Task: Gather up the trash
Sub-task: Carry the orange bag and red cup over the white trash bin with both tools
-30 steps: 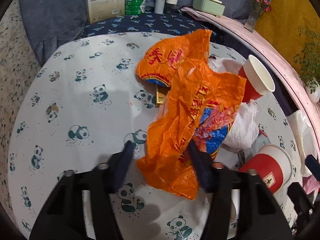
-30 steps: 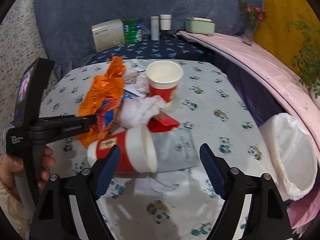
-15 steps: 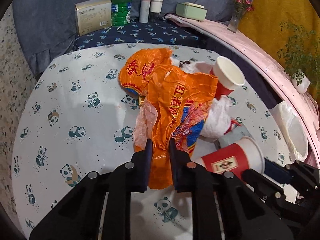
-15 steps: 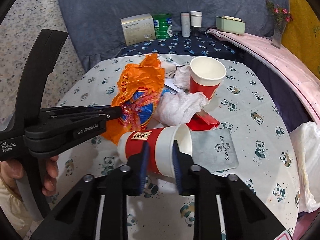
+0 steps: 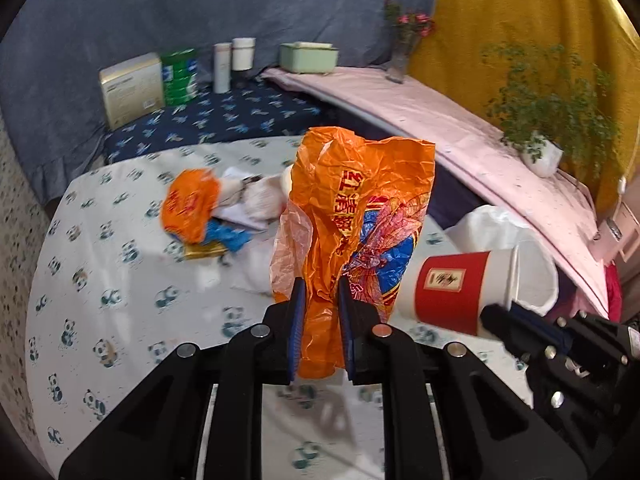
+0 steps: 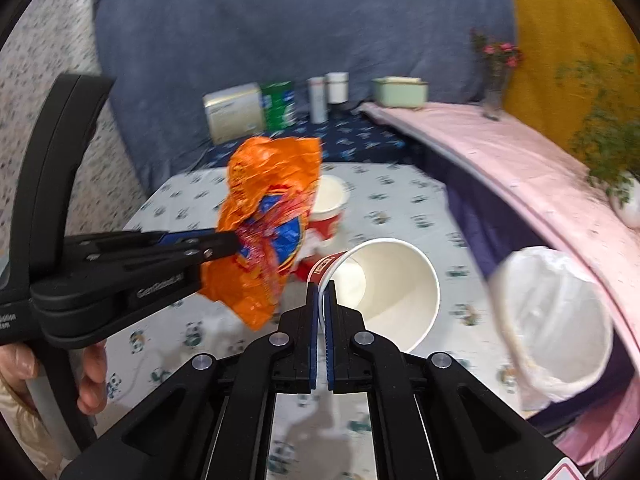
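Observation:
My left gripper (image 5: 320, 296) is shut on a crumpled orange plastic bag (image 5: 360, 216) and holds it up above the panda-print table (image 5: 120, 280); the bag also shows in the right wrist view (image 6: 268, 216). My right gripper (image 6: 320, 292) is shut on the rim of a red paper cup (image 6: 384, 292), lifted off the table; the cup also shows in the left wrist view (image 5: 460, 284). A white-lined trash bin (image 6: 556, 312) stands to the right of the table. Another orange wrapper (image 5: 192, 204), white tissue (image 5: 260, 196) and a second red cup (image 6: 328, 212) lie on the table.
A gold box (image 5: 132, 88), a green can (image 5: 180, 76) and two white bottles (image 5: 232, 60) stand on the dark blue surface behind. A pink ledge (image 5: 440, 120) with a green box, a flower vase and a potted plant (image 5: 548, 120) curves along the right.
Both grippers closed, the left on the orange bag, the right on the red cup's rim, and lifted them off the table. The bin has come closer on the right.

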Demonstrator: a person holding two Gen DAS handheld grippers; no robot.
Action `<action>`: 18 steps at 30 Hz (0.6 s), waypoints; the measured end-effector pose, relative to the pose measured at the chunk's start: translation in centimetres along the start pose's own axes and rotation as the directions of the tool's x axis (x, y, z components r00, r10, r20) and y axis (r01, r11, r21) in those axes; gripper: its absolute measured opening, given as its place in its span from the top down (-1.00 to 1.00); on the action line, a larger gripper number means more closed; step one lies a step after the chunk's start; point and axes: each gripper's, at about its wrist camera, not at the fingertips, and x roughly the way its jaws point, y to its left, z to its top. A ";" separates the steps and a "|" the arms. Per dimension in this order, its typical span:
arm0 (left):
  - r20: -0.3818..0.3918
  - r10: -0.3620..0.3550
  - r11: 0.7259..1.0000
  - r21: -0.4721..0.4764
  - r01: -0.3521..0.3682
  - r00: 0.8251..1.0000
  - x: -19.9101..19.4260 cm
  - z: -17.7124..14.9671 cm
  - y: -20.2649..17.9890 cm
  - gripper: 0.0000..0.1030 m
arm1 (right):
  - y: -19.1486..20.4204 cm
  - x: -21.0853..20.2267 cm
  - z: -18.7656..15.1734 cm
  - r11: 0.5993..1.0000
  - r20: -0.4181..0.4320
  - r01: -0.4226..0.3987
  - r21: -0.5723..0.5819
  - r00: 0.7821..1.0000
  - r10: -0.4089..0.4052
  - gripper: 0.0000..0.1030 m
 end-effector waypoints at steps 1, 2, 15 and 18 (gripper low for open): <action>0.007 -0.015 1.000 0.017 0.015 1.000 -0.2 0.4 -1.3 0.70 | -1.3 -1.0 0.1 0.999 0.017 0.024 0.022 1.000 -0.025 0.94; 0.014 -0.027 0.999 0.029 0.026 1.000 -0.4 0.5 -2.3 0.70 | -2.2 -1.7 0.1 0.998 0.027 0.045 0.039 0.999 -0.046 0.94; 0.012 -0.162 0.968 0.194 0.157 0.987 0.7 2.3 -16.1 0.69 | -14.7 -8.3 -2.0 0.933 0.068 0.279 0.226 0.951 -0.301 0.94; -0.003 -0.182 0.959 0.219 0.178 0.983 1.6 2.5 -18.6 0.69 | -17.3 -8.9 -2.6 0.915 0.056 0.306 0.264 0.942 -0.332 0.94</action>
